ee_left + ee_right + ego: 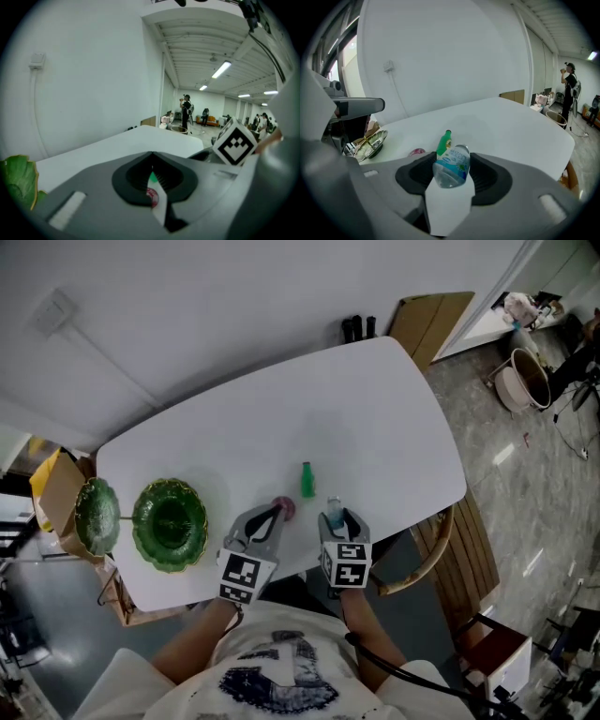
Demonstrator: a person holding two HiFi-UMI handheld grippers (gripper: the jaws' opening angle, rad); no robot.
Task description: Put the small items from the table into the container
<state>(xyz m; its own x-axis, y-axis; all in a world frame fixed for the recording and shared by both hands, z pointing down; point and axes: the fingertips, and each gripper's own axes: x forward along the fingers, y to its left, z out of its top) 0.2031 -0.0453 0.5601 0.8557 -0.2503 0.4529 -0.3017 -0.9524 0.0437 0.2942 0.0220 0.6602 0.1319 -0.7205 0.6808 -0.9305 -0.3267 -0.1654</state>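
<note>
My right gripper is shut on a small clear water bottle with a blue label, held just above the white table. A little beyond it a small green bottle stands upright on the table. A small pink-red item lies on the table beside the tip of my left gripper. That gripper's jaws stand together with only a thin slit and nothing between them. The pink-red item shows through the slit. A green gold-rimmed bowl sits empty at the table's left.
A second green dish stands at the table's far left edge, over a cardboard box. A wooden chair is tucked under the table's right corner. Several people stand far off in the room.
</note>
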